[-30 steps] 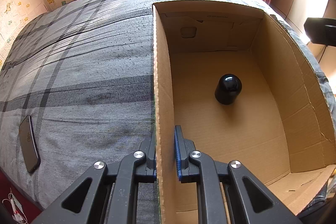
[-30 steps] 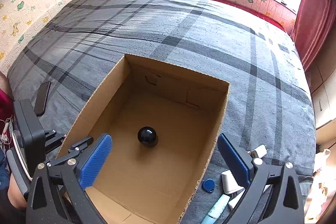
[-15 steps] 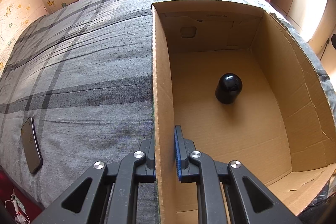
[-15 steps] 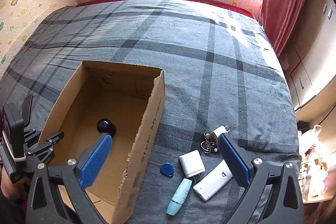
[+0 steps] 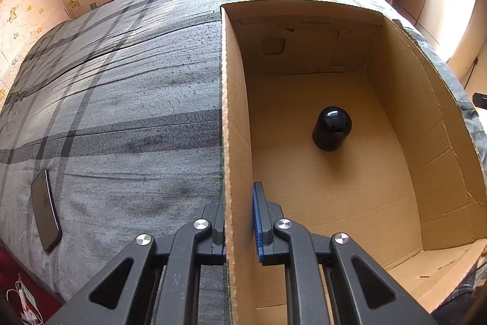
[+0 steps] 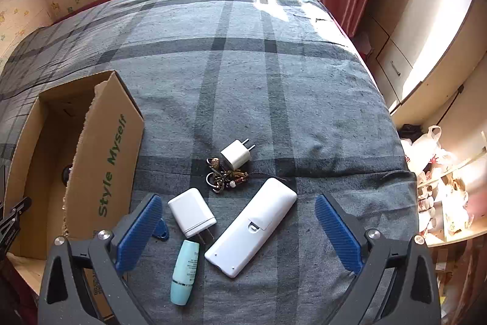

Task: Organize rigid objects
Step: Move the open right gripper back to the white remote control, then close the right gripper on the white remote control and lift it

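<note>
The left gripper (image 5: 239, 221) is clenched on the brown cardboard box's (image 5: 236, 118) wall; a glossy black domed object (image 5: 331, 128) stands inside. The right gripper (image 6: 240, 230) hangs spread above a white remote control (image 6: 252, 230), its blue finger (image 6: 137, 230) partly hiding a blue tag (image 6: 161, 232).

Cardboard box (image 5: 420, 124) open-topped on the bed, near its front edge; green "Style Myself" print on the outer right wall. Inside: black dome-topped cap (image 5: 331, 128), upright mid-floor. On the bed right of the box, near the front edge: white remote (image 6: 252, 226) face down, diagonal; large white charger (image 6: 191, 212) prongs toward the front edge; small white plug (image 6: 236, 154); key bunch (image 6: 223, 177) touching it; teal tube (image 6: 184, 276) lying flat; blue tag (image 6: 161, 232), partly hidden.
</note>
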A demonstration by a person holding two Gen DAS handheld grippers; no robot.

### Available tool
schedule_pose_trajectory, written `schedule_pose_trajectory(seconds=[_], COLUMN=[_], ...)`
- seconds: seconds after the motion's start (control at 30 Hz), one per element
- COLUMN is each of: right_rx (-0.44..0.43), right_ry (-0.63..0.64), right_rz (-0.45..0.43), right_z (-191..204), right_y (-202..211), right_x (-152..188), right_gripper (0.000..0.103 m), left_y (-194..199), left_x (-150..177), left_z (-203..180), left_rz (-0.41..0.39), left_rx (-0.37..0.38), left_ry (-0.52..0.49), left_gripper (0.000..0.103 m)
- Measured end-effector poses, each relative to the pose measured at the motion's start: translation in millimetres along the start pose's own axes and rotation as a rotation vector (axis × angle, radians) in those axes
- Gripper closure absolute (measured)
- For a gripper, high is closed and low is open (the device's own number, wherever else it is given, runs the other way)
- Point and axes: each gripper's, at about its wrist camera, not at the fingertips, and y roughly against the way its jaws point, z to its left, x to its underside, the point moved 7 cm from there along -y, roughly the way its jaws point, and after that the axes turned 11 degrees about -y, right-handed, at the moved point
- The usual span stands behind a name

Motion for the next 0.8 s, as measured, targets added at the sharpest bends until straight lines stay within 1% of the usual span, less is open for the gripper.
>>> schedule_pose_trajectory(seconds=[0.17, 0.37, 0.47, 0.57, 0.7, 0.8], right_rx=[0.036, 0.047, 0.075, 0.090, 0.079, 0.083], right_ry=[-0.073, -0.159, -0.197, -0.221, -0.252, -0.270], right_rz=[0.049, 0.095, 0.114, 0.133, 0.163, 0.170], right_z=[-21.8, -32.0, -38.6, -41.9, -42.9, -43.6], right_y=[-34.1, -68.6, -83.4, -94.3, -105.1, -109.7], right_x=[9.9, 20.2, 23.4, 26.5, 31.5, 35.1], right_gripper=[0.001, 0.001, 0.001, 0.002, 0.002, 0.007], left_y=[-0.4, -0.7, -0.8, -0.7, -0.8, -0.9], left_x=[0.0, -0.3, -0.4, -0.1, -0.2, 0.1], left_z=[0.7, -0.1, -0.3, 1.3, 1.6, 2.2], left_rz=[-0.001, 0.000, 0.001, 0.000, 0.001, 0.000], left_rx=[0.004, -0.003, 0.000, 0.014, 0.010, 0.012], left_ry=[0.002, -0.007, -0.004, 0.009, 0.004, 0.007], left_gripper=[0.090, 0.090, 0.090, 0.090, 0.090, 0.090])
